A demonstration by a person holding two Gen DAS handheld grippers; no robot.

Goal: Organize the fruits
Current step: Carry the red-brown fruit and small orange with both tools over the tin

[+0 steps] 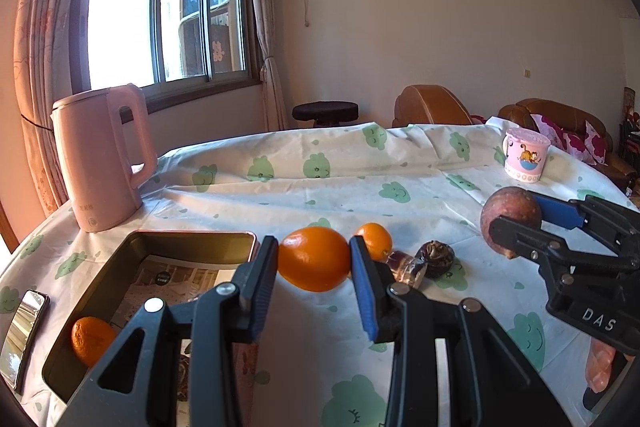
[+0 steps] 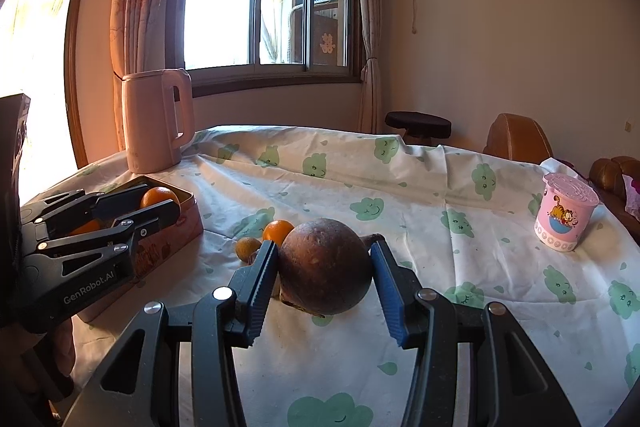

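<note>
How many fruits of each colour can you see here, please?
Orange: 3: held orange in the left gripper, small orange on the cloth, tin orange in the tin.
Brown: 2: big brown fruit in the right gripper, small dark fruit, kind unclear.
Total: 5

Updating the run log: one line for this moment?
left gripper: shut on orange | right gripper: shut on brown fruit | tin: one orange inside
</note>
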